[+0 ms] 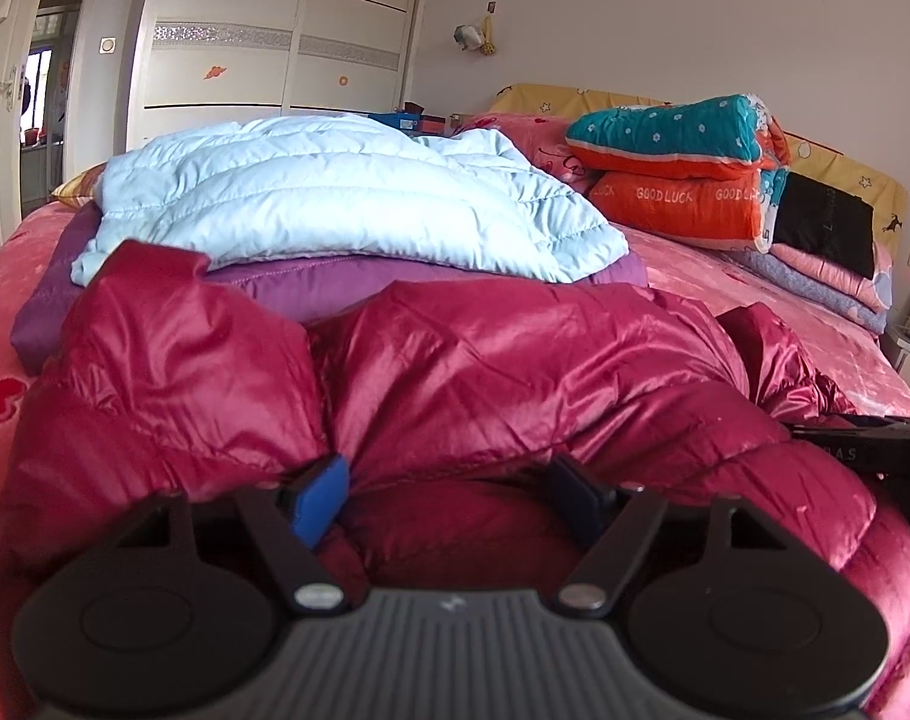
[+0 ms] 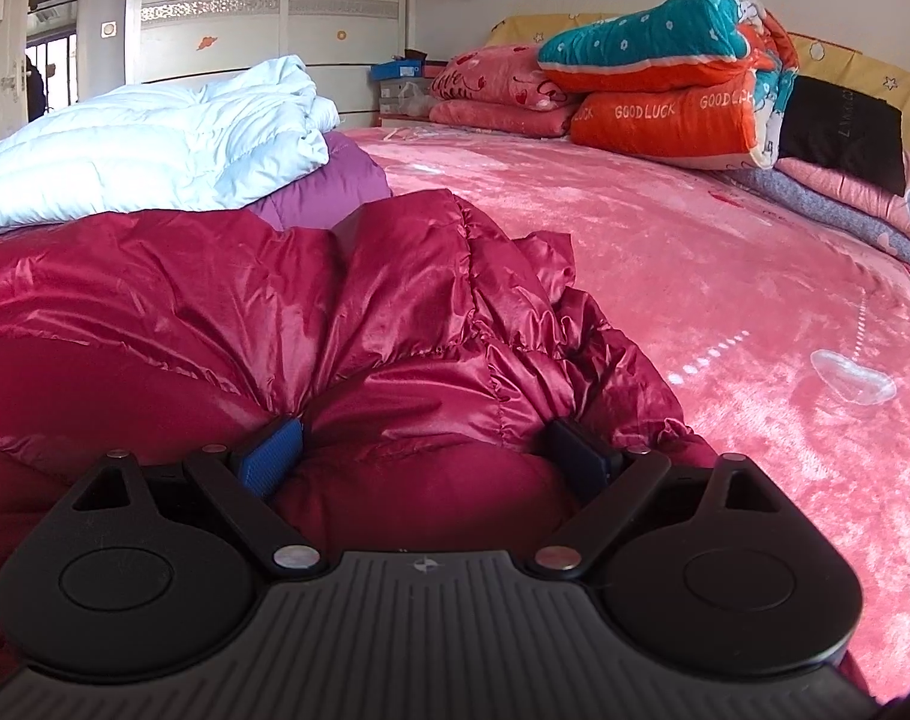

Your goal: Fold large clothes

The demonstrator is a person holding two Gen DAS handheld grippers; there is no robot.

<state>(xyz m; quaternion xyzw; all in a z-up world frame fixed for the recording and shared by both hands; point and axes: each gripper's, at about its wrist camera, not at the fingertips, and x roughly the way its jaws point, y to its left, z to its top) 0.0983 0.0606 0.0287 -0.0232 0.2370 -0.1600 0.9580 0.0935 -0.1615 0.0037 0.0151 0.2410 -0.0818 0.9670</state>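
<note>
Crimson down jacket (image 1: 466, 360) lies crumpled on pink bedspread (image 2: 724, 276), at near edge of bed, in front of purple jacket (image 1: 311, 288) with pale blue down jacket (image 1: 311, 192) stacked on top. Left gripper (image 1: 449, 495) angled slightly downward into crimson jacket, jaws spread wide, puffed fabric bulging between fingers; whether pads press on it cannot be told. Right gripper (image 2: 422, 462) likewise tilted downward on same jacket, nearer its bunched sleeve, jaws wide, fabric between; grip unclear. Folded quilts (image 2: 664, 90) lie well beyond jacket, near headboard.
</note>
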